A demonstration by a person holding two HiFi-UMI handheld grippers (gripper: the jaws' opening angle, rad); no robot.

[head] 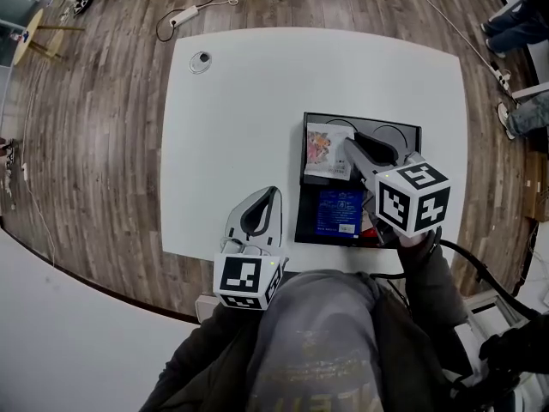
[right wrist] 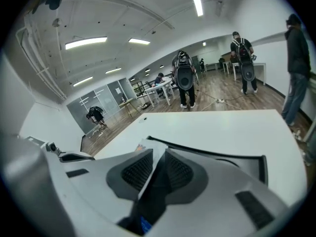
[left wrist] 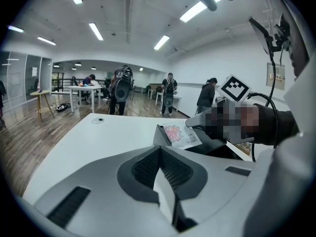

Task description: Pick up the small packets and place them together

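Two small packets are being shown inside the black tray (head: 403, 129): a white packet (head: 327, 151) with pink print and a blue packet (head: 340, 211). The white packet is being propped at a tilt against the tray corner, right at the tips of the right claw (head: 347, 145). A thin edge of it is being seen in the narrow gap between that claw's jaws, lying along one pad while the other pad is being kept clear of it, so the jaws are being held slightly apart and not clamped. The blue packet is being left lying behind those tips, beside the claw's body. The left claw (head: 273, 192) is being held well to the side of the tray, over the white table (head: 249, 101), its jaws being kept together at the tips with nothing between them.
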